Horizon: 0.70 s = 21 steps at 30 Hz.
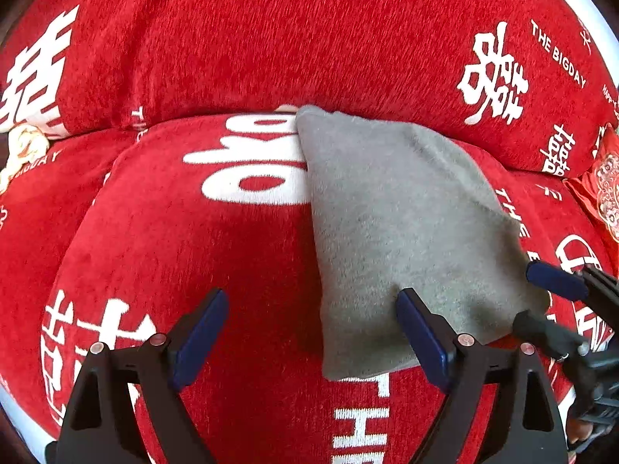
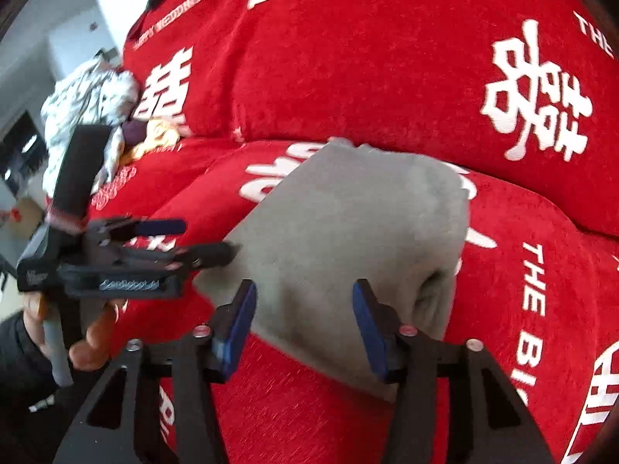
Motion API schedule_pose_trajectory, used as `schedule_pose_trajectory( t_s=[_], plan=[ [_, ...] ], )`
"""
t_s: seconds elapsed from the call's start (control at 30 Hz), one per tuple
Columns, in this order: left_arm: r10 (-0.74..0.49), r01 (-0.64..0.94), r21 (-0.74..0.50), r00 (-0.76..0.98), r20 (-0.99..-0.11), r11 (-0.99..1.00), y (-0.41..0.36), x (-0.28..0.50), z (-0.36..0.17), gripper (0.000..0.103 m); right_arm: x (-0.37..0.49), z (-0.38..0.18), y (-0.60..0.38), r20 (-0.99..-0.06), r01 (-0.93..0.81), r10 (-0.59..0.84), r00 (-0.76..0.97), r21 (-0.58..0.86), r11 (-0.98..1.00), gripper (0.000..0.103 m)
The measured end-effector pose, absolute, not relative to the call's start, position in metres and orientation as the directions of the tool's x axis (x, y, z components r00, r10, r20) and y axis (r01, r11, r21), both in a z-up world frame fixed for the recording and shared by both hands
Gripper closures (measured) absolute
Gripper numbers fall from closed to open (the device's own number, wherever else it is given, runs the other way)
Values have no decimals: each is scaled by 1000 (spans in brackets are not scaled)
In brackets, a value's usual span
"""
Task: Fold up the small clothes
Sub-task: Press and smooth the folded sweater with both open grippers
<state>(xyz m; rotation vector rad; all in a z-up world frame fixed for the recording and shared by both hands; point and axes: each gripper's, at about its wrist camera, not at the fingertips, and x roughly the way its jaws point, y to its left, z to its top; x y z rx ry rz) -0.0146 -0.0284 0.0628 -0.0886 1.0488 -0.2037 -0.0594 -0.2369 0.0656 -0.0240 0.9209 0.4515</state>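
We see the grey cloth point(image 1: 406, 232) lying folded on the seat cushion of a red sofa cover point(image 1: 232, 38) printed with white characters, its far end reaching up to the seam where the seat meets the backrest. In the right wrist view the same cloth point(image 2: 348, 232) looks doubled over, with a rolled fold at its right near corner.

Our left gripper point(image 1: 309, 332) hovers low over the near edge of the cloth with its jaws spread wide; the right-hand pad sits over the grey fabric while the left-hand pad is over bare red cover, and nothing is pinched between them. Seen from the right wrist, that gripper point(image 2: 205, 237) points at the cloth's left edge, and its lower fingertip seems to touch the fabric, though motion blur there leaves us unsure. A hand point(image 2: 89, 332) wraps its handle.

Our right gripper point(image 2: 305, 321) is likewise released, both pads poised over the near part of the cloth. In the left wrist view it point(image 1: 541, 305) enters from the right edge, mostly cut off, tips at the cloth's right near corner.

At the sofa's left end lies a heap of patterned clothes point(image 2: 89, 96), blurred and partly hidden behind the left gripper's body. A red embroidered pouch point(image 1: 603, 189) is clipped by the frame.
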Motion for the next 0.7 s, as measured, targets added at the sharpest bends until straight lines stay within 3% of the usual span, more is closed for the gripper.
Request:
schedule_pose_trajectory(
  t_s=[0.13, 0.2, 0.27, 0.4, 0.6, 0.7],
  plan=[
    [-208, 146, -157, 482, -851, 977, -29, -18, 58, 14, -49, 32, -264, -834, -247, 284, 474, 183, 951, 43],
    [-191, 152, -132, 492, -849, 980, -31, -21, 61, 14, -51, 34, -276, -836, -199, 264, 481, 189, 962, 38],
    [-205, 169, -137, 502, -840, 976, -31, -23, 68, 14, -55, 42, -287, -818, -185, 299, 492, 237, 954, 37],
    [-217, 183, -140, 518, -827, 973, -31, -20, 79, 14, -54, 65, -315, -781, -132, 271, 563, 239, 962, 25],
    [-210, 197, -125, 510, -834, 972, -32, 1, 85, 14, -35, 76, -338, -780, -50, 245, 575, 266, 963, 24],
    [-285, 212, -210, 437, -853, 954, -31, 28, 78, 14, -13, 68, -341, -788, -39, 291, 542, 323, 946, 24]
  ],
)
